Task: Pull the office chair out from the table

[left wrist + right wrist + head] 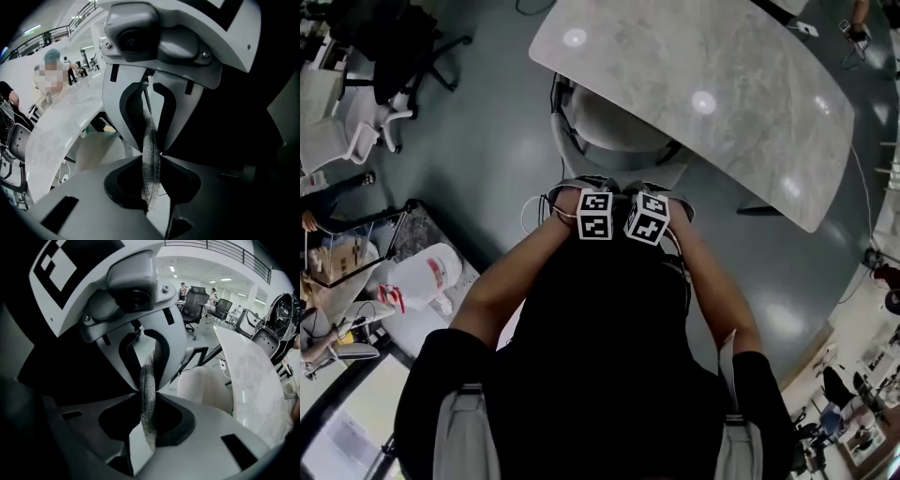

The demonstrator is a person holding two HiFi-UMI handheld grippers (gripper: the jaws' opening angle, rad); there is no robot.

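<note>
The office chair has a pale seat (pixel 619 127) tucked partly under the white marble table (pixel 722 103), and its backrest has a grey mesh top edge (pixel 609 183). Both grippers sit side by side on that edge and point steeply down. My left gripper (pixel 592 199) is shut on the mesh edge (pixel 151 154), which runs pinched between its white jaws. My right gripper (pixel 652 201) is shut on the mesh edge (pixel 147 394) in the same way. Beyond the jaws I see the seat (pixel 98 145) (pixel 204 385) and the table (pixel 61 122) (pixel 253 371).
A black office chair (pixel 403 47) and a white chair (pixel 347 141) stand at the far left. A cart with a white jug (pixel 427 277) is at my left side. More black chairs (pixel 194 301) stand behind the table. A person (pixel 54 75) is at its far end.
</note>
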